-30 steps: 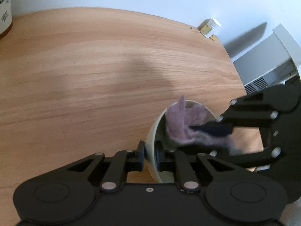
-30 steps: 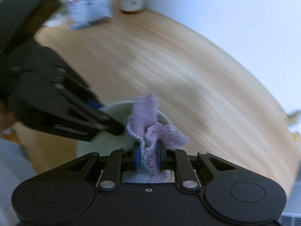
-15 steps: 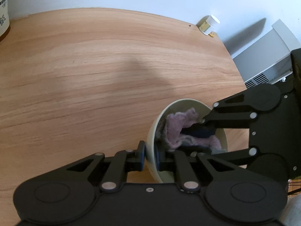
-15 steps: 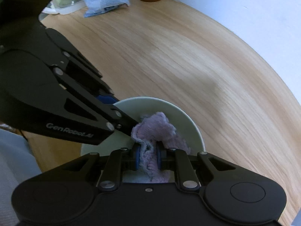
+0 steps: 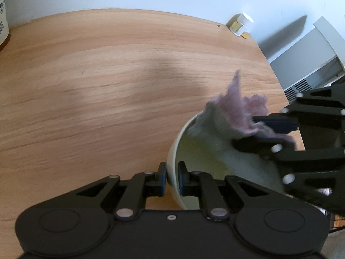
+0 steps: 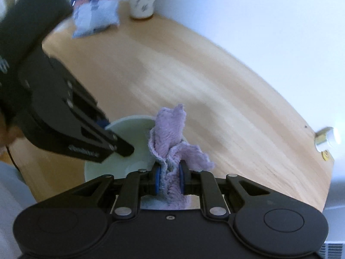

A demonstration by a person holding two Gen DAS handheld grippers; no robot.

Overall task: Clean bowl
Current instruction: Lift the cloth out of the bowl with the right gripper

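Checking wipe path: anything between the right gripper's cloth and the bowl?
Nothing visible. The right gripper pinches the purple cloth against the bowl rim; the left gripper clamps the opposite wall.

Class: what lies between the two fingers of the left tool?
The bowl's wall, pinched by the left tool; seen in the left wrist view.

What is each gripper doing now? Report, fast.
Left gripper: shut on the bowl rim.
Right gripper: shut on the purple cloth.
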